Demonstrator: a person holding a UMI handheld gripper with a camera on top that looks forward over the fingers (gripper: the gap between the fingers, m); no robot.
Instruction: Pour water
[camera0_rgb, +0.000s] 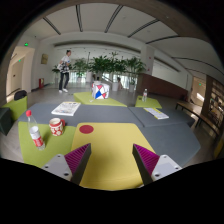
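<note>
**Bottle well off to the left, nothing held yet**

Bottle (35, 134) with a red cap stands on a green mat (45, 142), left of and beyond the gripper (110, 160), whose fingers are spread with nothing between them. A patterned mug (56, 126) stands just beside it. A hasty sideways reach could knock over either one; gripping the bottle too high might let it tip or slip.

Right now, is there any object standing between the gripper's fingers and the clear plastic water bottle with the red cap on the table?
Nothing visible stands in the way. The gripper is open, with only bare yellow table mat between its fingers. The clear plastic water bottle with the red cap stands ahead to the left, and the red patterned mug stands beside it, further from the fingers.
</note>
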